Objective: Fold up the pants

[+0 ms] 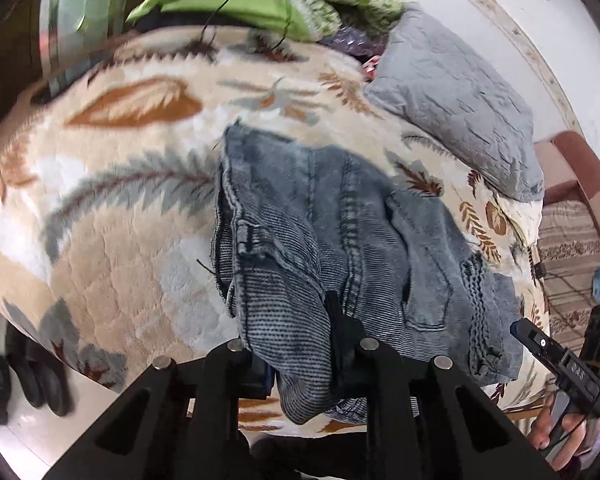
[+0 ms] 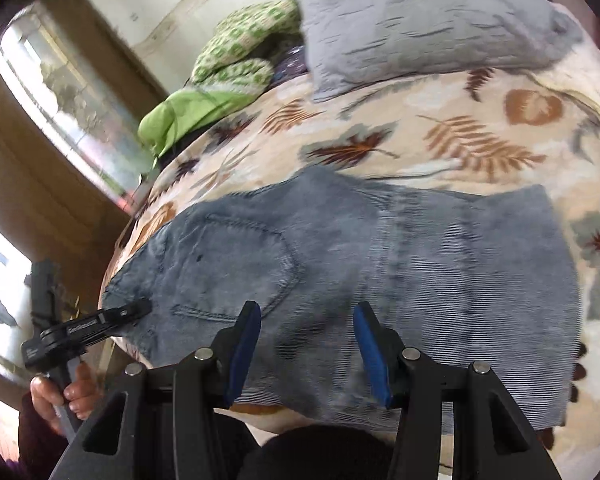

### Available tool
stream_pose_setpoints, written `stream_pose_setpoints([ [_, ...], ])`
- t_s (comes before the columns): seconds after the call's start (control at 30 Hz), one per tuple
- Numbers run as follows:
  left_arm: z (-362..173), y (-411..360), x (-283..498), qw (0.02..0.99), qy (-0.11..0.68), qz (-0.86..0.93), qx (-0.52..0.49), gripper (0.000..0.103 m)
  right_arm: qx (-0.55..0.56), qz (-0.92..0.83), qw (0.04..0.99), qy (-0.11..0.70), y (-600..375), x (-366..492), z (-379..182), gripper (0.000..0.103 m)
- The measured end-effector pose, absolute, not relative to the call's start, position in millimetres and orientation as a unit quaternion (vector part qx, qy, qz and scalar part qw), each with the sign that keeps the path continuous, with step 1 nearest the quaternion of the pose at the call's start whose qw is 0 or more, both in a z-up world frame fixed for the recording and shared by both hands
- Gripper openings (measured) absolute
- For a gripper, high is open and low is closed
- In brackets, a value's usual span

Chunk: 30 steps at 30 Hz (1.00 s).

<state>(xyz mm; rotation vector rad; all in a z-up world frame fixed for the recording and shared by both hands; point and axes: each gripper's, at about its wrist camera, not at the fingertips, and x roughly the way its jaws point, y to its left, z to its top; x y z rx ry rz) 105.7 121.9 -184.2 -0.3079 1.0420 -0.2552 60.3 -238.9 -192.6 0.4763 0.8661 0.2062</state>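
Blue-grey jeans (image 1: 340, 220) lie bunched on a leaf-patterned blanket (image 1: 120, 220) over a bed. My left gripper (image 1: 300, 340) is shut on a fold of denim near the waistband, and the cloth rises up between its black fingers (image 1: 336, 320). In the right wrist view the jeans (image 2: 420, 272) lie flatter, back pocket up. There the left gripper (image 2: 138, 309) pinches their left corner, held by a hand (image 2: 60, 392). My right gripper (image 2: 308, 344) hovers open over the near edge of the jeans; its blue pads (image 2: 246, 352) are apart with nothing gripped. It also shows at the right edge (image 1: 532, 336).
A grey pillow (image 2: 420, 20) lies at the head of the bed beside a pile of green clothes (image 2: 228, 56). Black shoes (image 1: 20, 380) stand on the floor at the left. A striped seat (image 1: 568, 240) is on the right and a window (image 2: 60, 92) on the left.
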Motion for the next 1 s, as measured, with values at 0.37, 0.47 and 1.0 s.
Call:
stream_pose_setpoints([
  [0.37, -131, 88, 88, 0.877, 0.450, -0.142, -0.090, 0.021, 0.176, 0.117, 0.875, 0.435, -239, 82, -201, 0.028],
  [0.47, -119, 76, 84, 0.882, 0.440, -0.152, -0.070, 0.020, 0.150, 0.137, 0.871, 0.448, -217, 100, -208, 0.024],
  [1.0, -72, -11, 56, 0.891, 0.398, -0.216, 0.028, 0.020, 0.238, 0.238, 0.831, 0.442, -231, 111, -210, 0.021],
])
